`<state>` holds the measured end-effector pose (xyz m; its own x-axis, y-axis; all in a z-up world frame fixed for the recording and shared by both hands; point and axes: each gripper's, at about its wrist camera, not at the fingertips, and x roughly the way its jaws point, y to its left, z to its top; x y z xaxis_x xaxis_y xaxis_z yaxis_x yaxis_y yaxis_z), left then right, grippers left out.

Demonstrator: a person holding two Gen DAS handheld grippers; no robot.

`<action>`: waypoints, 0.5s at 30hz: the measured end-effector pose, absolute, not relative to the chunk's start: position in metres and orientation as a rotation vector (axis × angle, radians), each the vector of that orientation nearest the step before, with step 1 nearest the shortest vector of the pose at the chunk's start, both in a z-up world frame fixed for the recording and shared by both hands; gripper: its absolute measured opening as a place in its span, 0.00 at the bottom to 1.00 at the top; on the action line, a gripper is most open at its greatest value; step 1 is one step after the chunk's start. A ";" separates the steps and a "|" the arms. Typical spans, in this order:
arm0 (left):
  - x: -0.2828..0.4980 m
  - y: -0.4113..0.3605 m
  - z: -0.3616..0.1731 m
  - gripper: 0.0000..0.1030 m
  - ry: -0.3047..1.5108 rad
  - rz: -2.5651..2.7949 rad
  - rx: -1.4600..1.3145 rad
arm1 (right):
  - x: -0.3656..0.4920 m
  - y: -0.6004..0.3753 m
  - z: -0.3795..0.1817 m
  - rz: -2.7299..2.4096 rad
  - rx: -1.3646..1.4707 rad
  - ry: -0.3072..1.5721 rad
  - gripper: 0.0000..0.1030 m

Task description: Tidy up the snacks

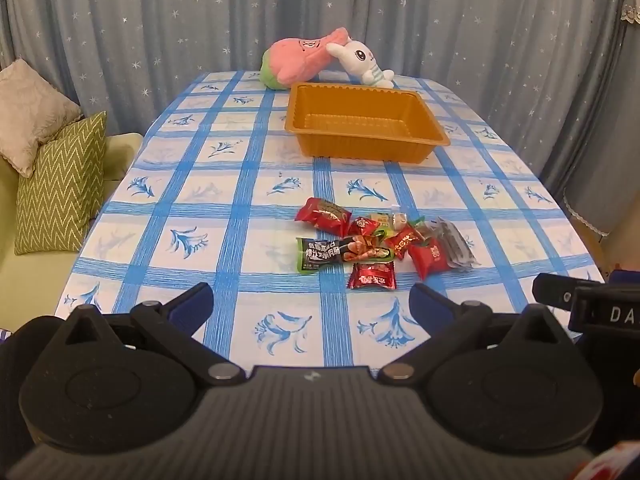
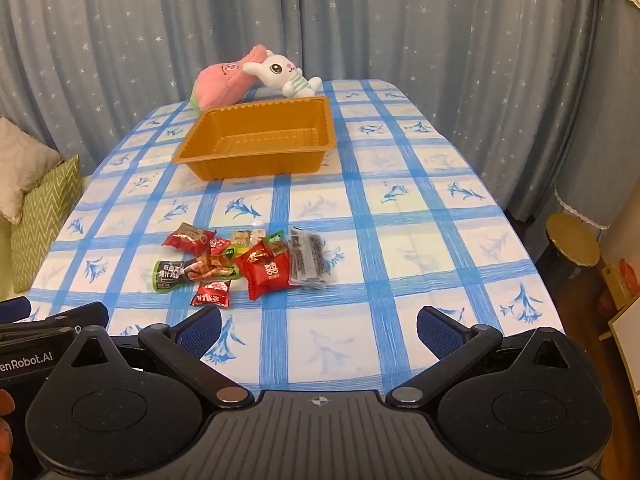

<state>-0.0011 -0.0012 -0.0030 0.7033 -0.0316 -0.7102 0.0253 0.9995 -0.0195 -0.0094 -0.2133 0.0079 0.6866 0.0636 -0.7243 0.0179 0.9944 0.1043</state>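
The left gripper [image 1: 312, 300] is fully spread, with nothing between its blue-padded fingers [image 1: 192, 304]. It hangs above the near edge of the table and is tilted downward toward the snacks. The right gripper [image 2: 318, 326] is in the same condition: jaws wide apart, empty, angled down at the same pile from the other side. The two tools sit side by side; each appears at the edge of the other's view. This posture suits an approach, since wide jaws can straddle a flat packet.

The snack packets [image 1: 380, 246] lie in a loose cluster on the tablecloth [image 1: 248, 208], just beyond both grippers. Several overlap. A small red packet [image 1: 373, 275] lies nearest, apart enough from the others to be a likely first pick. A green-and-black packet [image 1: 320, 254] lies on the left side of the cluster, and clear grey packets [image 2: 310, 258] on its right.

The orange plastic tray [image 1: 366, 140] stands empty farther back, well apart from the pile. It is judged to be the destination. No packet has been moved into it.

Two plush toys [image 1: 320, 62] rest behind the tray, against the curtain [image 1: 480, 20].
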 end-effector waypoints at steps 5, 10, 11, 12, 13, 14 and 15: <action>-0.001 -0.001 -0.003 1.00 0.790 -0.033 -0.010 | -0.010 -0.213 0.008 0.026 0.105 0.812 1.00; -0.001 -0.001 -0.003 1.00 0.790 -0.034 -0.010 | -0.010 -0.213 0.008 0.025 0.105 0.812 1.00; -0.001 -0.001 -0.003 1.00 0.790 -0.033 -0.011 | -0.011 -0.213 0.008 0.024 0.101 0.811 1.00; -0.001 -0.001 -0.003 1.00 0.791 -0.033 -0.011 | -0.011 -0.213 0.008 0.025 0.101 0.811 1.00; -0.001 -0.001 -0.003 1.00 0.790 -0.034 -0.012 | -0.011 -0.213 0.008 0.025 0.101 0.811 1.00; -0.001 -0.001 -0.003 1.00 0.789 -0.034 -0.010 | -0.011 -0.213 0.008 0.025 0.101 0.811 1.00; -0.001 -0.001 -0.003 1.00 0.790 -0.034 -0.010 | -0.011 -0.213 0.008 0.025 0.101 0.810 1.00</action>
<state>-0.0012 -0.0006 -0.0029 0.7034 -0.0343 -0.7099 0.0268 0.9994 -0.0217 -0.0109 -0.2130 0.0082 0.6895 0.0608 -0.7218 0.0169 0.9948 0.0999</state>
